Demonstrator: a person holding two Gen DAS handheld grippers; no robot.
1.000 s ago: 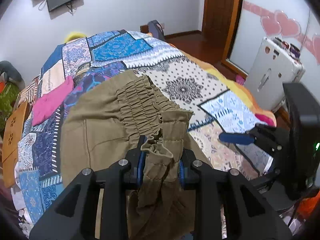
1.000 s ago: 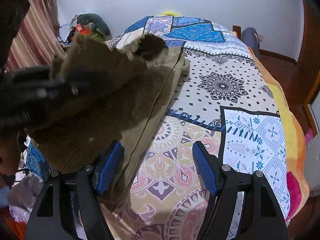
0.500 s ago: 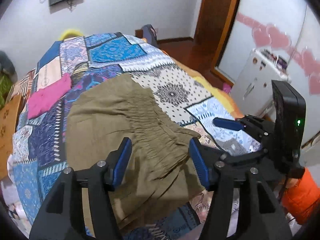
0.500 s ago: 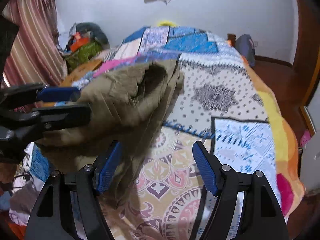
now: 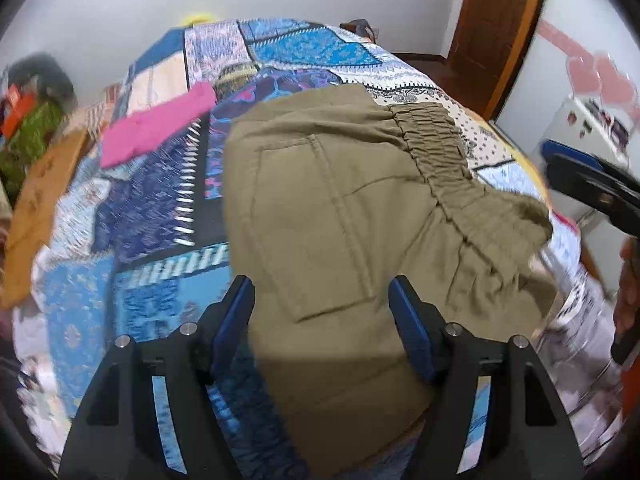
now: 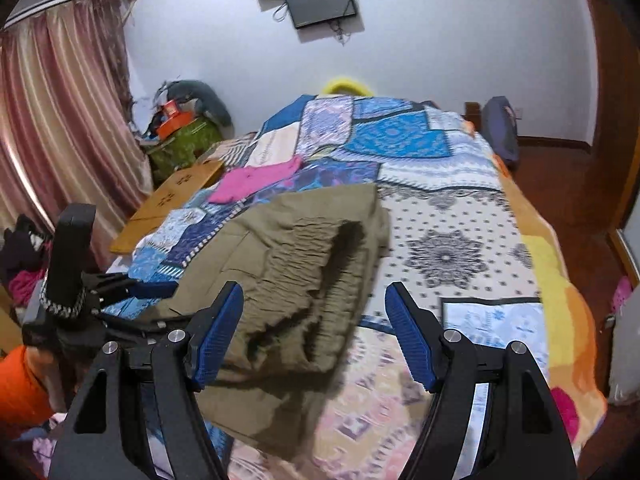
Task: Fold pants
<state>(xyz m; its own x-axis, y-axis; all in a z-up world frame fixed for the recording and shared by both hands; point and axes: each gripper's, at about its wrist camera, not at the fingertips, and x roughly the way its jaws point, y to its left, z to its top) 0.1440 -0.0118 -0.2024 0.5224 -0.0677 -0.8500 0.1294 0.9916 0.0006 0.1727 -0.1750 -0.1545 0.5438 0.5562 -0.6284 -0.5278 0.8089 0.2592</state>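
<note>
Olive-brown pants [image 5: 340, 208] lie folded on the patchwork bedspread [image 5: 132, 220], back pocket up and the gathered elastic waistband [image 5: 436, 148] on the right. My left gripper [image 5: 322, 292] hovers above their near part. Its jaws are opening and the cloth lies below them, untouched by the pads. In the right wrist view the pants [image 6: 304, 240] sit rumpled at the near left of the bed, the waistband gaping. My right gripper [image 6: 314, 296] hangs open above them, holding nothing. The left gripper's fingers [image 6: 148, 289] show at the pants' left edge.
A pink garment [image 6: 256, 178] lies farther up the bed, and a wooden board [image 6: 176, 192] rests along its left side. A white appliance [image 5: 580, 120] and a wooden door [image 5: 496, 20] stand to the right, curtains [image 6: 60, 120] to the left.
My left gripper let go of the bunched waistband, opened wide and shifted over the pants, which dropped flat onto the bed. The right gripper rose a little and stayed open.
</note>
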